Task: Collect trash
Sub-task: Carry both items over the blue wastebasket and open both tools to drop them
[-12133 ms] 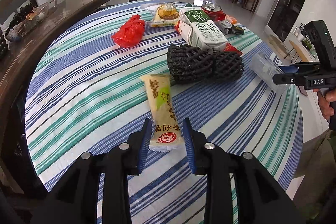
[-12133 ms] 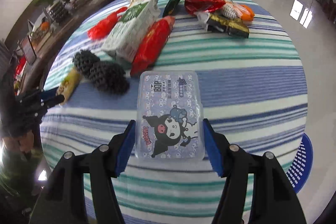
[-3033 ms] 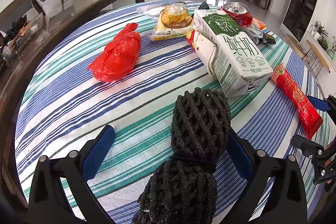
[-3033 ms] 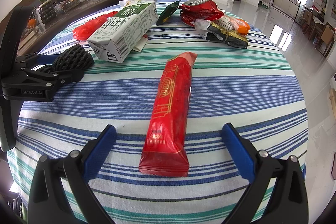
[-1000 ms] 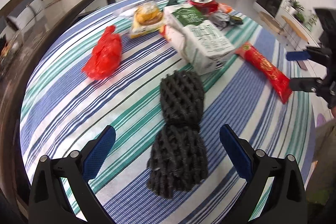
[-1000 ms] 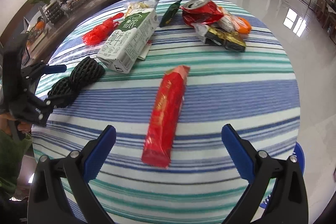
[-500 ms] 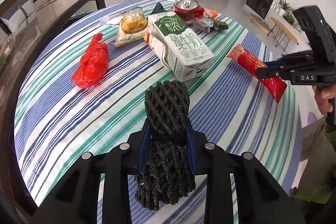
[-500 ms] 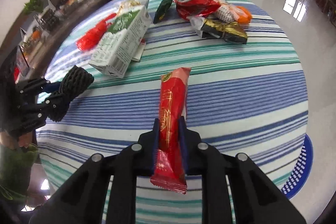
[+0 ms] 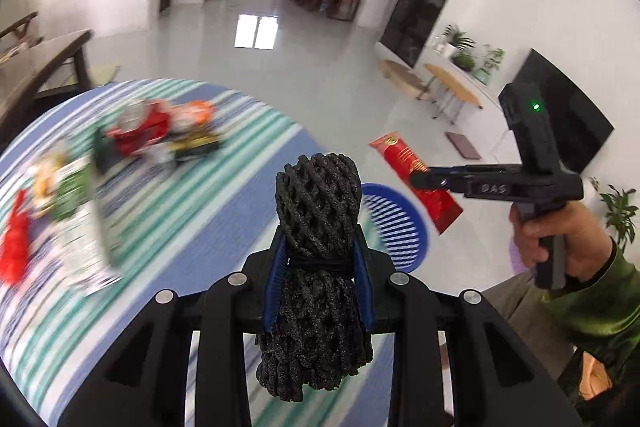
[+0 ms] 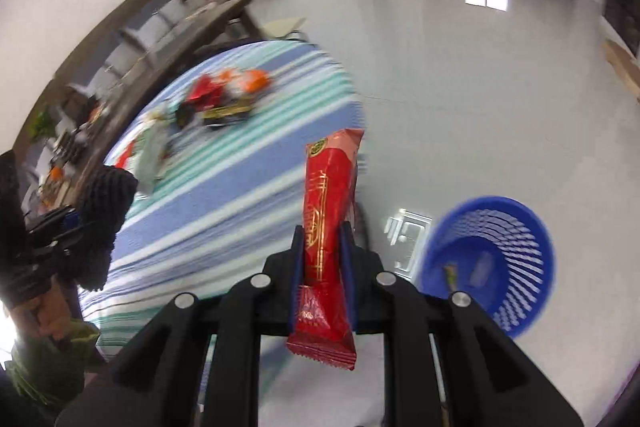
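My left gripper [image 9: 320, 267] clamps the black foam net [image 9: 316, 227]. My right gripper [image 10: 322, 267] pinches the red snack packet [image 10: 326, 211], near the blue basket [image 10: 516, 267].

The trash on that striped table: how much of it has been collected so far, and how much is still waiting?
Partly done. The blue basket on the floor already holds a couple of small pieces. In hand: the left gripper clamps a black foam net and the right gripper a red wrapper, neither yet dropped in. Left on the striped table: a milk carton, a red bag and a blurred pile of wrappers.
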Demonstrator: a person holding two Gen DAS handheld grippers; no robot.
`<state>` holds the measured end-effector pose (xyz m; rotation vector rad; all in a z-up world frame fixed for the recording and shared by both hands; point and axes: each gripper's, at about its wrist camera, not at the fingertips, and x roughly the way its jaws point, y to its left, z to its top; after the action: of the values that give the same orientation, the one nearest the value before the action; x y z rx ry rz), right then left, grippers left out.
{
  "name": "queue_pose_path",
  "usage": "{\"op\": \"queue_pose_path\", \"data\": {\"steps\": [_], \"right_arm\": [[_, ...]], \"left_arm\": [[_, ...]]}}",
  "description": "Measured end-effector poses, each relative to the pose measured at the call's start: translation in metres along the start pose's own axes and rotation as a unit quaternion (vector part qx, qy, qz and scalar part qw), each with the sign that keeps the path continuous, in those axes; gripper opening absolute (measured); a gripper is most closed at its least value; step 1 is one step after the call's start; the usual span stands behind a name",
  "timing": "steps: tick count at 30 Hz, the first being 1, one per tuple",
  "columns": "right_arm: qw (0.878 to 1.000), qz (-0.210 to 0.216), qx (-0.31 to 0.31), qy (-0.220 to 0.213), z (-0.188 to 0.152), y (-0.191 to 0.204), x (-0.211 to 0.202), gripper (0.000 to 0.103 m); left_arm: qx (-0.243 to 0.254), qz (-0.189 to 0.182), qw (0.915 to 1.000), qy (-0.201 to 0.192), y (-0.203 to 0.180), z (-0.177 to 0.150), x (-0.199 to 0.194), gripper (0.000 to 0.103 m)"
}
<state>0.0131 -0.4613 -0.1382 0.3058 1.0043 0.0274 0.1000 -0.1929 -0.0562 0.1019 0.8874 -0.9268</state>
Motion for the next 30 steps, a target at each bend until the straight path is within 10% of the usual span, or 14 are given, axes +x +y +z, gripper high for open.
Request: {"op": "queue_pose_path", "data": {"steps": [9,20,23,30], "right_arm": [[0.993,-0.076,0.085,-0.02,-0.013,-0.121,0.002,0.017],[0.987,-0.081,0.138,-0.013,-0.028,-0.196,0.036,0.02],[0.984,-0.088,0.153,-0.024,-0.033,-0.208,0.042,0.059],[0.981,-0.097,0.162,-0.055,-0.035,-0.217,0.027,0.061]], "left_arm": [[0.001,-0.062,0.9965,0.056,-0.104,0.037,0.148,0.032],[-0.023,-0.059,0.9922,0.108,-0.135,0.032,0.292,0.035],[-0.026,-0.044,0.9932,0.104,-0.136,0.032,0.315,0.062],[0.011,-0.022,0.9978,0.062,-0.146,0.037,0.281,0.084]]}}
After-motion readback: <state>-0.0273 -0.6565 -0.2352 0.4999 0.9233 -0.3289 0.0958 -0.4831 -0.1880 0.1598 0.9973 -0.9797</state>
